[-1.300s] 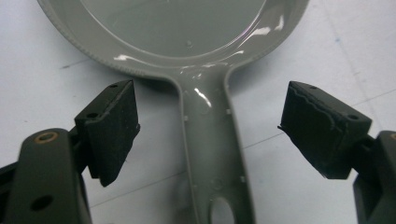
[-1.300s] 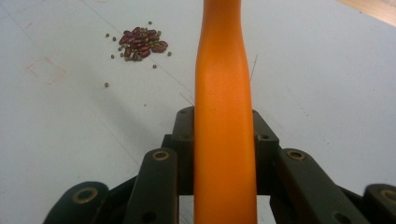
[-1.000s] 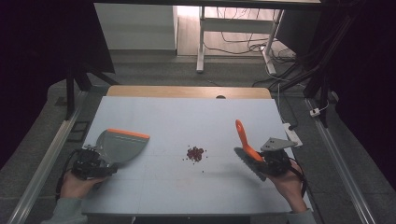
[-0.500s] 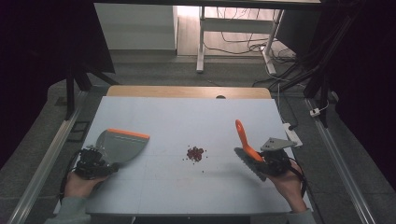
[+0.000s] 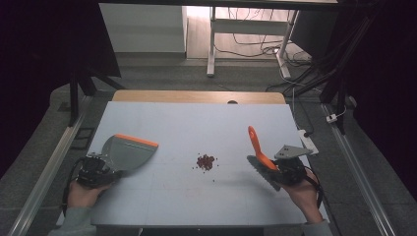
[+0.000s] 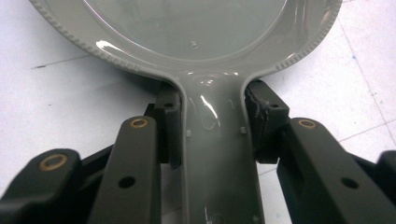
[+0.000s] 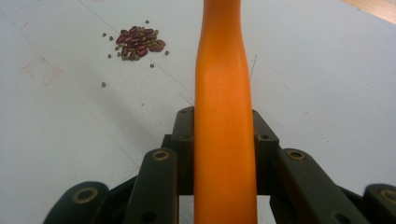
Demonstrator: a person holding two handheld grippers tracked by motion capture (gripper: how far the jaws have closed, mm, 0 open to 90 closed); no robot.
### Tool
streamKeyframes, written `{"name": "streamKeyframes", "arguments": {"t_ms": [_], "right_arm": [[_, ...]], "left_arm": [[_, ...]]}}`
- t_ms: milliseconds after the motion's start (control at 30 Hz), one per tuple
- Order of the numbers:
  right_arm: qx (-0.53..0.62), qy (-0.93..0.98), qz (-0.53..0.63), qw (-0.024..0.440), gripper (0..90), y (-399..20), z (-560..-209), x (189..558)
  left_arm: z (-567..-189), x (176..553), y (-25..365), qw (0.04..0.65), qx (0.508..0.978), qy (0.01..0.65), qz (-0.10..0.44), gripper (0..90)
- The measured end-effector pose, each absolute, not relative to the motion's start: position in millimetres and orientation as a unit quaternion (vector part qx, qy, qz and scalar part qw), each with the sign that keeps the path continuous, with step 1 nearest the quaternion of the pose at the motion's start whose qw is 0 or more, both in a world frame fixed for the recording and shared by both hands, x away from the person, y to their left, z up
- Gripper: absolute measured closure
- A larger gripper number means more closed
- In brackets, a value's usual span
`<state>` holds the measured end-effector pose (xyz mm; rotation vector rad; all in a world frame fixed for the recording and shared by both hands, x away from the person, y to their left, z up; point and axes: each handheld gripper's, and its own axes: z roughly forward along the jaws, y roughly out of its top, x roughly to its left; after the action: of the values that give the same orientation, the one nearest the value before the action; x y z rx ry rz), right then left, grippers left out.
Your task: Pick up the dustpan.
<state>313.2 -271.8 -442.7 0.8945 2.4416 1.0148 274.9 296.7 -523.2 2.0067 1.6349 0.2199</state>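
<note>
High view: one grey dustpan (image 5: pixel 127 152) with an orange lip at the table's (image 5: pixel 196 118) left, one orange-handled brush (image 5: pixel 260 160) at right, one small pile of dark red beans (image 5: pixel 205 161) between them, perhaps with a few strays; both hands low at the near edge. Left gripper view: the left gripper (image 6: pixel 212 123) clamps the dustpan's handle. Right gripper view: the right gripper (image 7: pixel 224 135) clamps the brush's handle; beans lie ahead to its left.
</note>
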Motion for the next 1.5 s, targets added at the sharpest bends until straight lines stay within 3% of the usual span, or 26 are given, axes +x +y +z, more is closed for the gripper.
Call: {"name": "streamKeyframes", "arguments": {"t_ms": [267,767,1500], "right_arm": [[0.314,0.858,0.367,0.173,70.7,-272.3,-440.6,312.8],[0.319,0.851,0.375,0.184,70.7,-273.0,-435.4,310.9],[0.331,0.841,0.382,0.196,70.7,-279.0,-437.7,309.2]], "left_arm": [[-520.4,273.3,296.1,0.279,0.748,0.595,0.091,61.8],[-503.3,266.9,298.8,0.372,0.746,0.542,0.101,61.8],[-477.8,253.3,291.8,0.413,0.762,0.486,0.114,61.8]]}}
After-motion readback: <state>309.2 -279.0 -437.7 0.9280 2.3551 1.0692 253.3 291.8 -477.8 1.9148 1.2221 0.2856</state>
